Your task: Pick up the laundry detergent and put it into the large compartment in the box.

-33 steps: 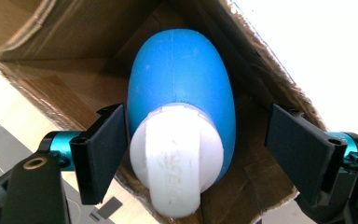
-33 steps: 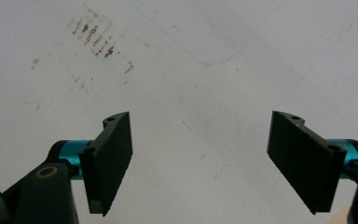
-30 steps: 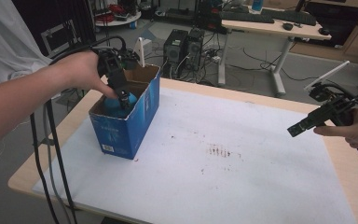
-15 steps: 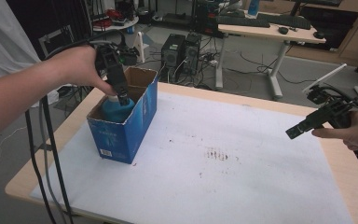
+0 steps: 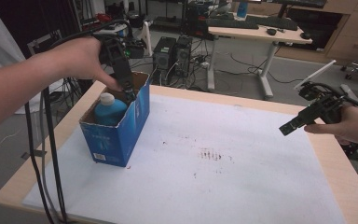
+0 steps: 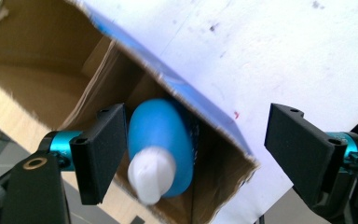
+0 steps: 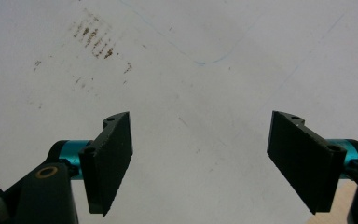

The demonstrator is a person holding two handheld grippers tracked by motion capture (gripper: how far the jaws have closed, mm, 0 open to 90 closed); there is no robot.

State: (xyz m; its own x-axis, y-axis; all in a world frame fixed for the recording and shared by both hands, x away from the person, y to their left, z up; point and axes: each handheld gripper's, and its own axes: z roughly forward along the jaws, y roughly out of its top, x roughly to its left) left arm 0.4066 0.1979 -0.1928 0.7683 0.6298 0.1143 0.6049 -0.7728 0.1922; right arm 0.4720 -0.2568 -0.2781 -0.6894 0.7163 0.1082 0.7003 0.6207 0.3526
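A blue bottle with a white cap [image 5: 108,108] lies inside an open blue cardboard box [image 5: 116,140] at the table's left. My left gripper [image 5: 128,91] hangs over the box's far end, just above and behind the bottle. In the left gripper view its jaws stand wide open [image 6: 200,149]. The bottle [image 6: 161,144] sits apart from them, near the left pad, within the brown box walls [image 6: 37,70]. My right gripper [image 5: 291,127] hovers over the table's right side. It is open [image 7: 200,158] with nothing between its jaws.
A white sheet [image 5: 242,186] covers the wooden table, with brown smudges [image 5: 209,154] near its middle. Black cables [image 5: 46,154] trail down past the table's left edge. Desks and computer towers [image 5: 172,56] stand beyond the far edge.
My left gripper has risen from the bottle toward the box's far rim, and the bottle stays in the box. The right gripper has hardly moved.
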